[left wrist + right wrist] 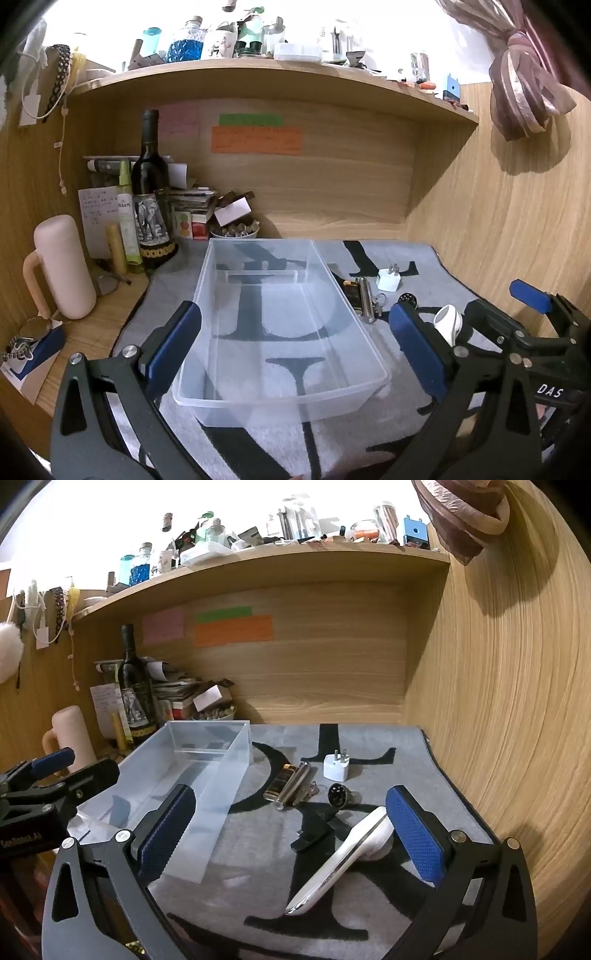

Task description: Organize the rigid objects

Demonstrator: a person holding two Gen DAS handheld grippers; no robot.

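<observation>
A clear plastic bin (369, 382) sits empty on the grey mat (406, 254); it also shows in the right wrist view (221, 794). My left gripper (295, 343) is open, its fingers straddling the bin above it. My right gripper (291, 830) is open over the mat; a white handheld device (343, 856) lies between its fingers, its head touching the right pad (413, 834). Beyond lie a white plug adapter (336, 767), a metal lighter and tube (291, 786), a small round dark piece (337, 794) and a black clip (312, 840).
Wooden desk walls close the back and right (498, 701). At the left stand a wine bottle (149, 184), a pink mug (62, 269), papers and a bowl of small items (234, 230). A cluttered shelf (258, 70) runs overhead.
</observation>
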